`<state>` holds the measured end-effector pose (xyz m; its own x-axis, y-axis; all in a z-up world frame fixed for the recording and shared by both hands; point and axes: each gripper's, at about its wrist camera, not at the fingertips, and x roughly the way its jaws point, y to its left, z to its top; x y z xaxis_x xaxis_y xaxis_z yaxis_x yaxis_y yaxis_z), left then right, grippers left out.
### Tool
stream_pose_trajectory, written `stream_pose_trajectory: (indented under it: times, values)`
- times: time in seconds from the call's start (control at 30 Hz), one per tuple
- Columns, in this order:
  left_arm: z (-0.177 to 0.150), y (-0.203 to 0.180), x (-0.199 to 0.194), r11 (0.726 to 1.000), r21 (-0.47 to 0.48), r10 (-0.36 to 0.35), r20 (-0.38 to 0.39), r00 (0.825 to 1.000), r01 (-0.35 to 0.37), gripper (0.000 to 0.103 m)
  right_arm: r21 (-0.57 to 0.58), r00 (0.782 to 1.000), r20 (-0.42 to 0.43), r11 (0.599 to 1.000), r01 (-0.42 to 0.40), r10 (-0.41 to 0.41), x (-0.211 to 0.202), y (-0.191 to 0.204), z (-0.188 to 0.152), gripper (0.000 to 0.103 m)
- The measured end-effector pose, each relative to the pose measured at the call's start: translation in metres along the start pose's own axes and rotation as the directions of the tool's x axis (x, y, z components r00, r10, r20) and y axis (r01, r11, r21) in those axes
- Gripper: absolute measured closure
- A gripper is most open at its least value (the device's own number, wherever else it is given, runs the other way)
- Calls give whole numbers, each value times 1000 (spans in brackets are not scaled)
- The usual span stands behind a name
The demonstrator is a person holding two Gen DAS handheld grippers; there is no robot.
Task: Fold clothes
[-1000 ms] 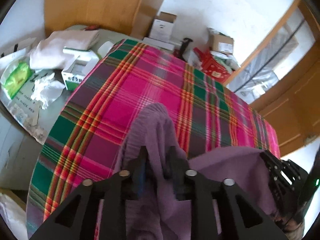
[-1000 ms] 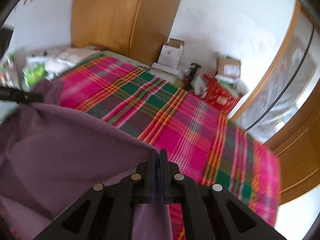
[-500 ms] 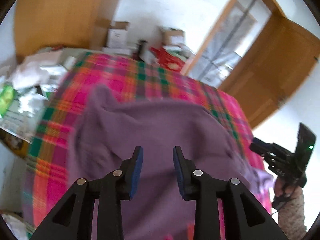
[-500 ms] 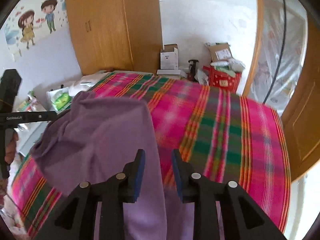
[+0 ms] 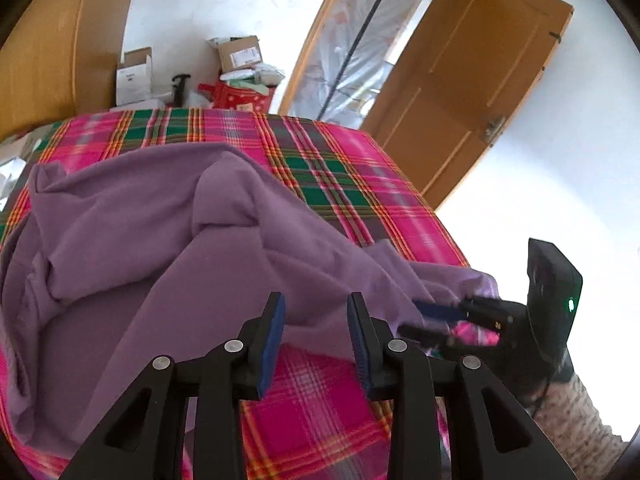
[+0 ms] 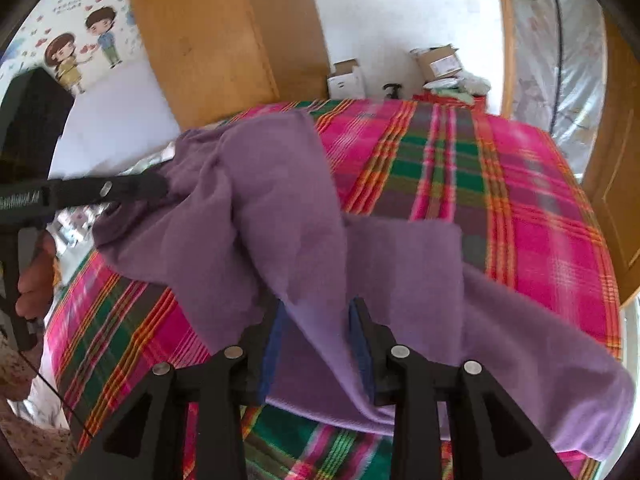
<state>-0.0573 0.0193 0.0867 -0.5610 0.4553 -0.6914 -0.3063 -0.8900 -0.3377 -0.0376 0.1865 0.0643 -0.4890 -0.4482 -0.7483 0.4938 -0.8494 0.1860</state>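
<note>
A purple garment point(image 5: 160, 240) lies rumpled and spread over the pink and green plaid bed cover point(image 5: 340, 176). My left gripper point(image 5: 316, 320) is open at the garment's near edge, with nothing between its blue pads. My right gripper point(image 6: 316, 320) is open too, and a loose fold of the garment point(image 6: 280, 200) drapes between its fingers. From the left wrist the right gripper point(image 5: 424, 320) shows at the garment's right corner. From the right wrist the left gripper point(image 6: 160, 184) touches the far left edge of the cloth.
A wooden wardrobe point(image 6: 224, 40) and cardboard boxes point(image 5: 134, 76) stand behind the bed. A wooden door point(image 5: 460, 80) and a plastic-covered doorway point(image 5: 352, 48) are to the right. Clutter lies beside the bed's left edge. A hand point(image 6: 32, 280) and a knitted sleeve point(image 5: 580, 412) hold the grippers.
A second ago both grippers were shut on the lifted garment. They opened, the garment dropped flat onto the bed, and both grippers now sit lower at its near edge.
</note>
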Motion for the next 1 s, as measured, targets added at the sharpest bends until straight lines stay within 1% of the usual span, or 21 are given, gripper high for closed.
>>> stream_pose_trajectory:
  times: [0.07,0.1,0.13,0.17,0.23,0.33,0.47,0.57,0.73,0.87,1.0]
  values:
    - [0,-4,10,1000,6,-1,-17,1000,1,70,-20,1000,-8,1000,8,-8,5,4,-1,70]
    - [1,-5,15,1000,13,0,-31,1000,0,70,-30,1000,-13,999,12,-12,7,5,-2,73]
    - [1,-6,21,1000,15,4,-43,999,-4,70,-40,1000,-17,999,16,-16,10,7,-2,89]
    - [2,-5,26,1000,11,4,-53,999,-3,70,-51,1000,-14,998,21,-22,10,8,-2,97]
    - [0,-2,32,1000,-3,-1,-66,998,1,70,-72,999,3,997,39,-39,7,9,0,97]
    - [-1,3,36,1000,-16,0,-74,997,-2,70,-74,996,57,995,68,-64,-6,7,6,98]
    - [-5,8,45,1000,-27,-9,-93,996,6,70,-71,988,114,991,109,-101,-16,-4,26,98]
    - [-7,10,48,999,-34,-13,-104,995,9,70,-73,979,137,984,165,-154,-17,-12,41,98]
    - [-10,10,53,999,-28,-18,-120,993,15,70,-47,954,169,965,258,-247,-13,-38,73,98]
    - [-11,14,56,999,-41,-30,-127,991,25,70,-14,938,167,951,310,-303,-4,-63,94,98]
    - [-12,16,61,998,-54,-43,-133,990,36,69,10,934,127,942,336,-335,17,-84,106,98]
